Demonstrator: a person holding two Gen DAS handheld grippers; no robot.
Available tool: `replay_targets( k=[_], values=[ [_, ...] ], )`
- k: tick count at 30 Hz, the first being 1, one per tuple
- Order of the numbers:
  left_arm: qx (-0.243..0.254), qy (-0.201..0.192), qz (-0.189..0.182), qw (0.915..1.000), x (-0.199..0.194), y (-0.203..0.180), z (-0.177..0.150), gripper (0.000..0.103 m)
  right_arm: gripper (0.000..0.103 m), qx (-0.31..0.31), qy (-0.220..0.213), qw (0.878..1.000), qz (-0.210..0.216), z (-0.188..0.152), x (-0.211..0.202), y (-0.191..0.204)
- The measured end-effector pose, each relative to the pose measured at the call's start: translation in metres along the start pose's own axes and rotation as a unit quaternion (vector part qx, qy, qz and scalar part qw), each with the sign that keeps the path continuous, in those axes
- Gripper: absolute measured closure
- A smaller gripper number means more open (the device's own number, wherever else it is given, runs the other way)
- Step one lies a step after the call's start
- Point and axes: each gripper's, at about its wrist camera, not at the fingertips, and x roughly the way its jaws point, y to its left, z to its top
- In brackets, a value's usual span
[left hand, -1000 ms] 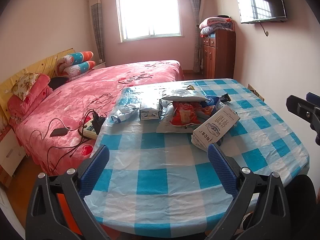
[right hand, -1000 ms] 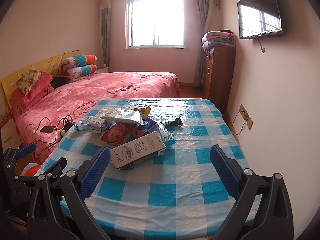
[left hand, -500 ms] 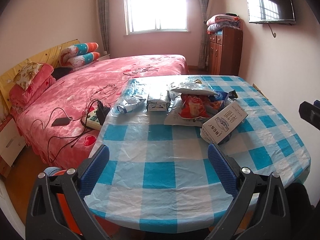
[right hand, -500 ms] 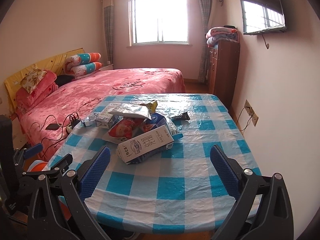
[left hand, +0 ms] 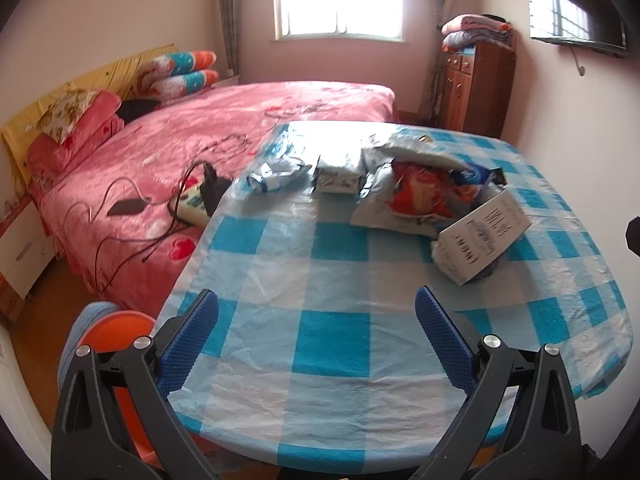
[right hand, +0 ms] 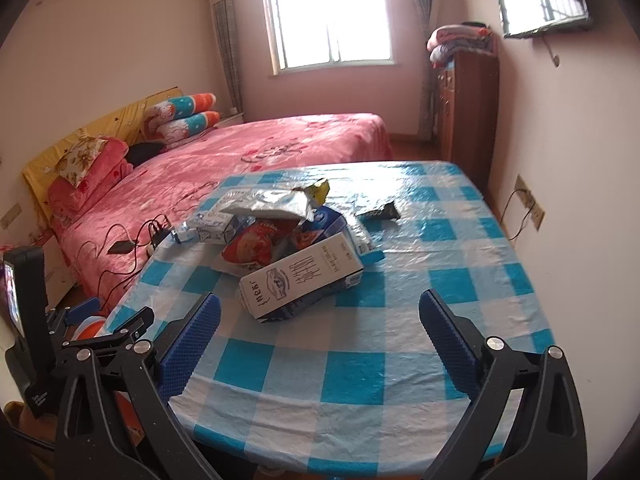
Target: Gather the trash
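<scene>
The trash sits in a loose heap on the checked worktop, on the half nearer the bed. Taking the white carton as the landmark: it lies at the near edge of the heap, its long axis slanting, one end down on the cloth towards the bed, the other propped up on the heap towards the wall. Behind it are the red snack bag and a silver wrapper; a small dark wrapper lies apart, beyond it towards the wall.

The right hand-held gripper hangs over the near edge, spread wide and empty, with the carton just ahead, a little left of its centre line. The left hand-held gripper is equally wide and empty, but the carton lies well off to its right. I'd judge the right one better placed, closing across the carton's short width.
</scene>
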Motion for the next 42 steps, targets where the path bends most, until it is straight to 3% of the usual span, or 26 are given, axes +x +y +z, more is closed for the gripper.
replay_targets(
  k=[2, 5, 15, 26, 33, 37, 42],
  values=[
    [0.0, 0.01, 0.002, 1.0, 0.008, 0.002, -0.001, 0.004, 0.009, 0.006, 0.014, 1.0, 0.016, -0.002, 0.011, -0.001],
    [0.0, 0.017, 0.004, 0.9998, 0.018, 0.005, -0.001, 0.004, 0.024, 0.024, 0.039, 0.998, 0.037, -0.003, 0.031, -0.004],
    [0.028, 0.003, -0.03, 0.9991, 0.056, 0.027, 0.043, 0.004, 0.024, 0.132, 0.116, 0.979, 0.1, -0.009, 0.089, -0.03],
    [0.038, 0.01, -0.063, 0.9973, 0.139, 0.074, 0.117, 0.005, 0.024, 0.207, 0.167, 0.951, 0.159, 0.0, 0.131, -0.033],
    [0.089, 0.03, -0.064, 0.9935, 0.182, 0.069, 0.131, 0.006, 0.024, 0.226, 0.184, 0.944, 0.156, 0.007, 0.153, -0.033],
    [0.106, 0.042, -0.059, 0.9918, 0.202, 0.066, 0.136, 0.016, 0.024, 0.229, 0.183, 0.944, 0.152, 0.011, 0.158, -0.033],
    [0.092, 0.065, -0.064, 0.9916, 0.225, 0.068, 0.135, 0.026, 0.024, 0.217, 0.185, 0.949, 0.138, 0.014, 0.166, -0.031]
  ],
)
